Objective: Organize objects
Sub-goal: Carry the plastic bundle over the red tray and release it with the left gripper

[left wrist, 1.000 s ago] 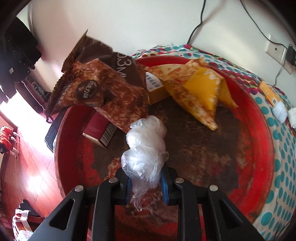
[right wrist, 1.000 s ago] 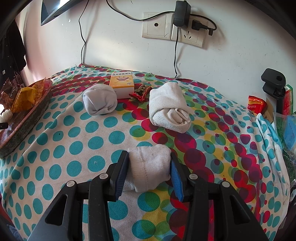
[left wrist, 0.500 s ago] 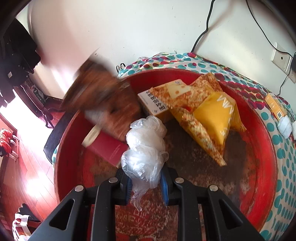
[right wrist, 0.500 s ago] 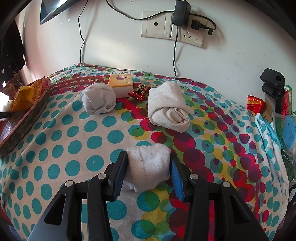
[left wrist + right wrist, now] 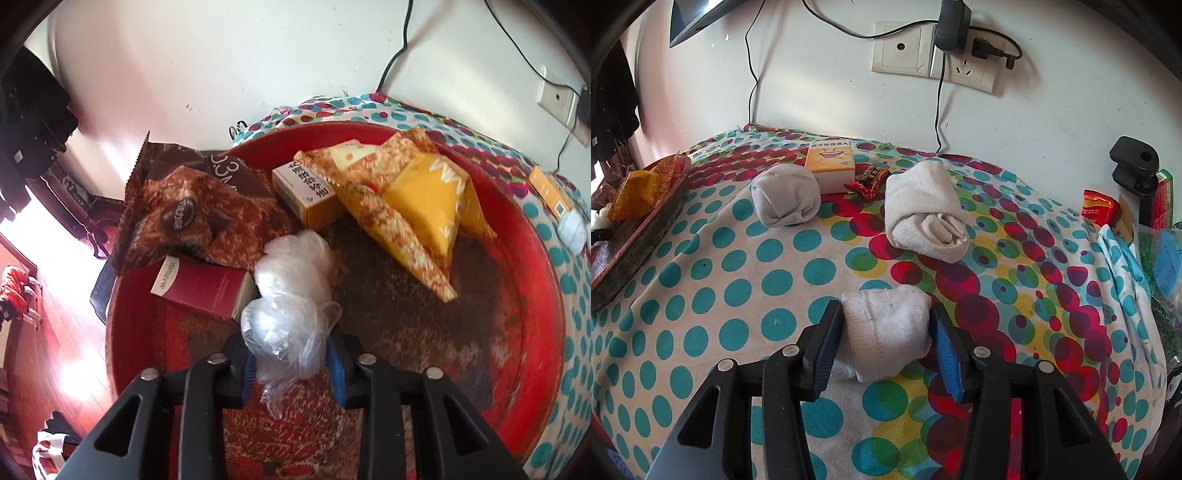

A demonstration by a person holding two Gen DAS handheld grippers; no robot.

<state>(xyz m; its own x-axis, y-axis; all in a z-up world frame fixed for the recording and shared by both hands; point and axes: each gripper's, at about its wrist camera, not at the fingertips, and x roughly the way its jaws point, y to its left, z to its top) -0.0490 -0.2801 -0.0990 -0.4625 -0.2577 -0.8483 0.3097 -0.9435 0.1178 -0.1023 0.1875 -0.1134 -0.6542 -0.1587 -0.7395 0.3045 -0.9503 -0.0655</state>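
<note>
**Stock on hand: red tray and dotted cloth, both grippers loaded**

Item 1. Left gripper (image 5: 293, 363): blue-padded fingers closed narrowly on a crumpled clear plastic bag (image 5: 291, 295). The bag stands up between the pads, above the worn floor of the red tray (image 5: 535, 314); whether its lower end touches the tray cannot be told.

Item 2. Red tray, contents: a brown snack packet (image 5: 192, 218) at the far left, overhanging the rim; a dark red box (image 5: 201, 288) lying partly under that packet and just beside the bag; a small orange-and-white box (image 5: 304, 192) toward the back; a yellow snack packet (image 5: 413, 206) on the right half, leaning against the small box. The middle and right of the tray floor are bare and scuffed brown.

Item 3. Right gripper (image 5: 886, 332): fingers set against both sides of a rolled white sock (image 5: 886, 328), which lies on the polka-dot cloth (image 5: 738, 295).

Item 4. Polka-dot cloth, further pieces: a grey rolled sock (image 5: 785, 199) at back left; a larger white rolled sock (image 5: 925, 210) at back centre; an orange box (image 5: 831, 160) between them near the wall; a dark red sweet wrapper (image 5: 870, 181) just beside that box. The tray edge shows at far left of this view.

Item 5. Wall: double socket plate (image 5: 934, 51) with charger and black cables.
</note>
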